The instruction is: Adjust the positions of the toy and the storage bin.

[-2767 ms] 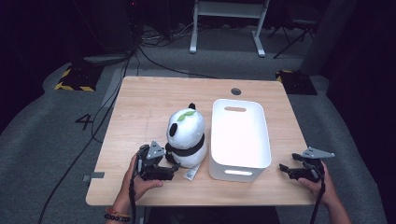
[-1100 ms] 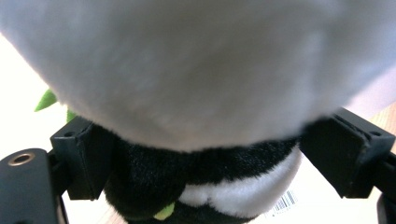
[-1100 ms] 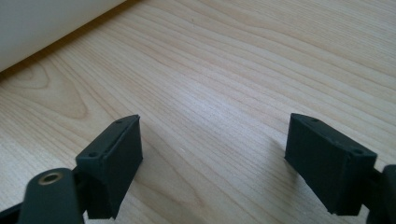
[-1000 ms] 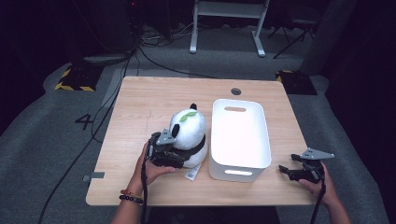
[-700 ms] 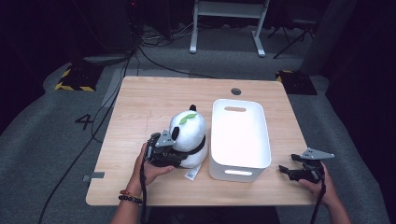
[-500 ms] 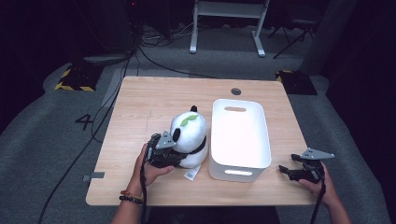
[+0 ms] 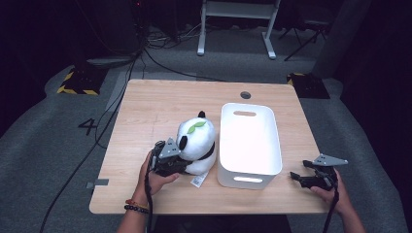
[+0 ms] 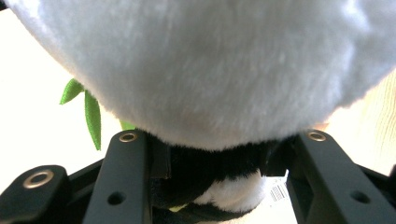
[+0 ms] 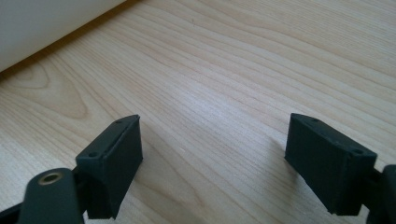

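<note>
A white and black panda plush (image 7: pixel 197 138) with a green leaf on its head stands on the wooden table (image 7: pixel 155 107), left of a white plastic bin (image 7: pixel 248 141). My left gripper (image 7: pixel 172 162) is at the plush's front left side. In the left gripper view the plush (image 8: pixel 205 70) is very close, and the left gripper (image 8: pixel 217 154) has both jaws pressed on its black neck band. My right gripper (image 7: pixel 297 177) rests near the table's front right corner. In the right gripper view that gripper (image 9: pixel 212 154) stands open over bare wood, with the bin's wall (image 9: pixel 42 23) at top left.
A small white tag (image 7: pixel 197 181) lies on the table by the plush's base. The bin is empty and has slot handles at both ends. A round cable hole (image 7: pixel 245 94) sits near the table's far edge. Cables and a stand are on the floor beyond.
My left gripper moved from the table's front left up to the plush and closed around its neck. The plush has tipped slightly toward the bin. The right gripper has stayed put.
</note>
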A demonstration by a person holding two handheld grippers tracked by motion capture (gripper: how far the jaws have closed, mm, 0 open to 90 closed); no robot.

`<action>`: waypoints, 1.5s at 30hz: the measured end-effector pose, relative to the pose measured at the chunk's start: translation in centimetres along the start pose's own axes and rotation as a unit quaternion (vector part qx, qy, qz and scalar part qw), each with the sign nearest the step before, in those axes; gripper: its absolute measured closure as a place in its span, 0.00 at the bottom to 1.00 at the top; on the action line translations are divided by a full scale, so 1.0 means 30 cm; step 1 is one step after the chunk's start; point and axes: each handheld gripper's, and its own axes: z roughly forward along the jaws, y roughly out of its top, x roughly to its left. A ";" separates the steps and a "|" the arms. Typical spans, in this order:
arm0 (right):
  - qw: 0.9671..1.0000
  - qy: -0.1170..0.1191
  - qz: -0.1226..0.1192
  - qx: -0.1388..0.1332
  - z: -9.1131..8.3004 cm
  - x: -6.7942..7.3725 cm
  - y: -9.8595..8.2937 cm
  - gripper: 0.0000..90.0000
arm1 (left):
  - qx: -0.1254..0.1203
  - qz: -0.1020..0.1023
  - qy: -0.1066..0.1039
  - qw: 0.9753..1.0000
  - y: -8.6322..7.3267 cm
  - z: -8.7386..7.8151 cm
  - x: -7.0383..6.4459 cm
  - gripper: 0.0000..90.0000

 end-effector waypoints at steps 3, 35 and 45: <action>1.000 0.000 0.000 0.000 0.000 0.000 0.000 0.21 | -0.009 -0.010 0.006 1.000 -0.004 -0.001 0.003 0.63; 1.000 0.000 0.000 0.000 0.000 0.000 0.000 0.21 | -0.054 0.004 0.028 0.998 0.029 -0.063 -0.005 0.63; 1.000 0.000 0.000 0.000 0.000 0.000 0.000 0.21 | -0.055 0.010 0.038 0.998 0.046 -0.080 0.003 0.63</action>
